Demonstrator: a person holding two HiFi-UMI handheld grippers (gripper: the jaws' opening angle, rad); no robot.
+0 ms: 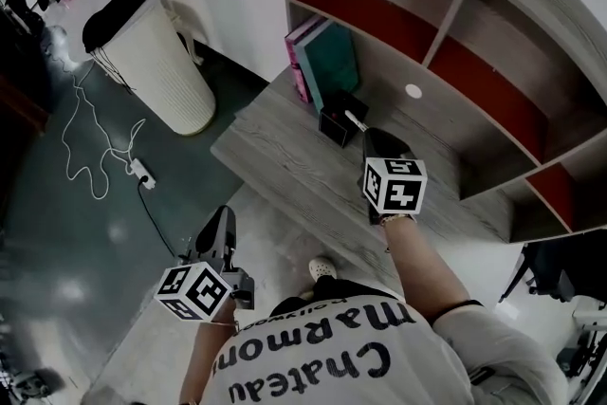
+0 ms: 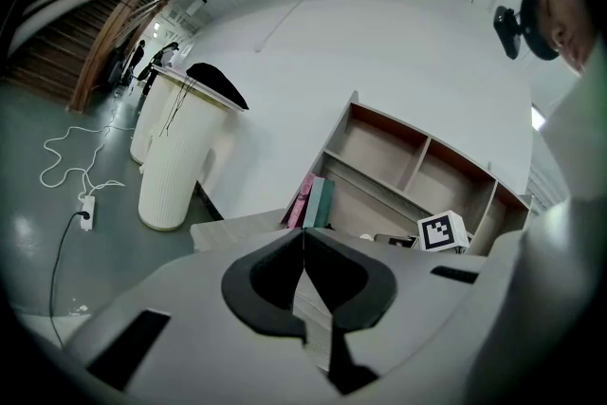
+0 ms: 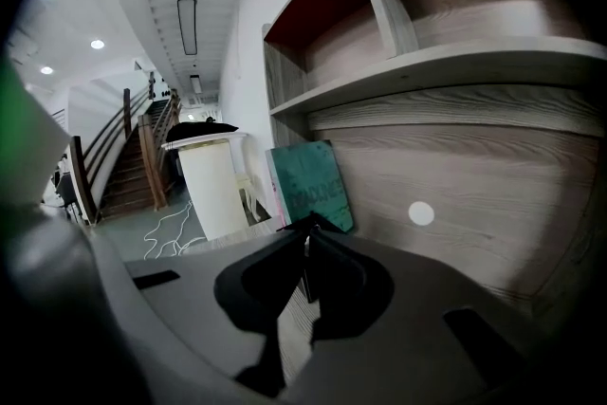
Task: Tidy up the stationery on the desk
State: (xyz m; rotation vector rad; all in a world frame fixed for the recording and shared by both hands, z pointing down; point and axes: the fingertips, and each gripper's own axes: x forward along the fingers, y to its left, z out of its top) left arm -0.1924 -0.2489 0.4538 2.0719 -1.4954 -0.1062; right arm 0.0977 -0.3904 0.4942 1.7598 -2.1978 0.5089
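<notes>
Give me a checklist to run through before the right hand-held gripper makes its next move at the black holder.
1. Right hand-held gripper grips the pen: ok, jaws together on a thin item.
2. Pen tip reaches the black holder: ok in the head view.
3. Pen already inside the holder: cannot tell.
4. Left hand-held gripper empty: ok, jaws shut on nothing, held low off the desk.
5. Books upright behind the holder: ok, leaning slightly.
</notes>
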